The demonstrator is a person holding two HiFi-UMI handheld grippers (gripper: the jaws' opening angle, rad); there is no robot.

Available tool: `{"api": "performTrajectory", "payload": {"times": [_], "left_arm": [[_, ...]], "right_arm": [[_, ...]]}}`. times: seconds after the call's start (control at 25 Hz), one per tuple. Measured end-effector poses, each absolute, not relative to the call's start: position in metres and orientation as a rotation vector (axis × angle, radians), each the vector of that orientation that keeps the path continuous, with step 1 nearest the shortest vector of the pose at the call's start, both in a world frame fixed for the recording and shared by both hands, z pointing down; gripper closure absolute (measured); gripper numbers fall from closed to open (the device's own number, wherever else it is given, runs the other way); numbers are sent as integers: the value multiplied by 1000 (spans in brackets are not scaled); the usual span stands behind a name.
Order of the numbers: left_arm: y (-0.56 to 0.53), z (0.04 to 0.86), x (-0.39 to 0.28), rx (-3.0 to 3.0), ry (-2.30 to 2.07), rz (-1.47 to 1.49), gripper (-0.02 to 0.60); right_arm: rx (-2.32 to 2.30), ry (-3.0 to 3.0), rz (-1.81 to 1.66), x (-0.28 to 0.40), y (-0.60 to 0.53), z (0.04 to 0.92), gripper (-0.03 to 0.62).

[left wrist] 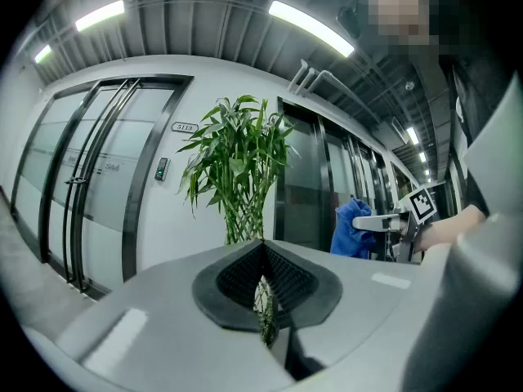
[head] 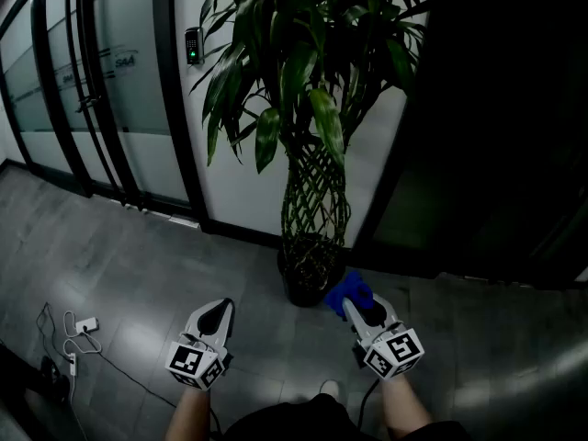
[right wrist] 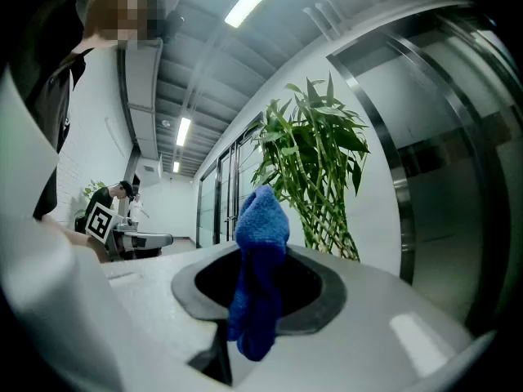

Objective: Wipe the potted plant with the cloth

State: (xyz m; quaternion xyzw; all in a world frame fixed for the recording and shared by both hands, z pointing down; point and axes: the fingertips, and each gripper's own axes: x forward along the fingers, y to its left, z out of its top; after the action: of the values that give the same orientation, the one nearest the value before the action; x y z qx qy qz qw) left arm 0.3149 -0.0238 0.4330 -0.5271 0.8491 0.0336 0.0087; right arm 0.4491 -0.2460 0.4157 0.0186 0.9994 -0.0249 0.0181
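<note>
Potted plant (head: 310, 145): stands upright on the grey floor against a white wall. A woven lattice of stems rises from a dark pot (head: 303, 288) to a crown of long green leaves.
Glass doors (head: 83, 90): dark-framed, along the same wall, well to the left of the plant.
Card reader (head: 192, 46): on the wall between the doors and the plant's leaves, showing a green light.
Cable (head: 69, 338): white, lying loose on the floor well left of the plant, with a small white plug block beside it.
Left gripper (head: 214, 312): lower left of the pot and apart from it, aimed toward the plant. Its jaws are closed pad to pad with nothing between them; a thin slit lower down shows the plant's stems beyond.
Cloth (head: 347, 292): blue and bunched, just right of the pot near the plant's base. One end stands up above the pads and the other hangs below them.
Right gripper (head: 369, 315): lower right of the pot, near it, its jaws pinched on the cloth.
Dark panel (head: 496, 108): fills the wall right of the plant.
</note>
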Motion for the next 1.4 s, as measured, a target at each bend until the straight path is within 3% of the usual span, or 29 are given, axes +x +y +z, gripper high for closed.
{"api": "performTrajectory", "payload": {"times": [0.64, 1.0, 1.4], "left_arm": [[-223, 367, 260, -1533, 2599, 98, 575], [-293, 302, 209, -1657, 2492, 90, 575], [-336, 223, 175, -1786, 2357, 57, 575]], "right_arm": [[353, 2942, 177, 347, -406, 328, 487], [353, 2851, 405, 285, -413, 253, 487], [135, 2665, 889, 238, -401, 116, 487]]}}
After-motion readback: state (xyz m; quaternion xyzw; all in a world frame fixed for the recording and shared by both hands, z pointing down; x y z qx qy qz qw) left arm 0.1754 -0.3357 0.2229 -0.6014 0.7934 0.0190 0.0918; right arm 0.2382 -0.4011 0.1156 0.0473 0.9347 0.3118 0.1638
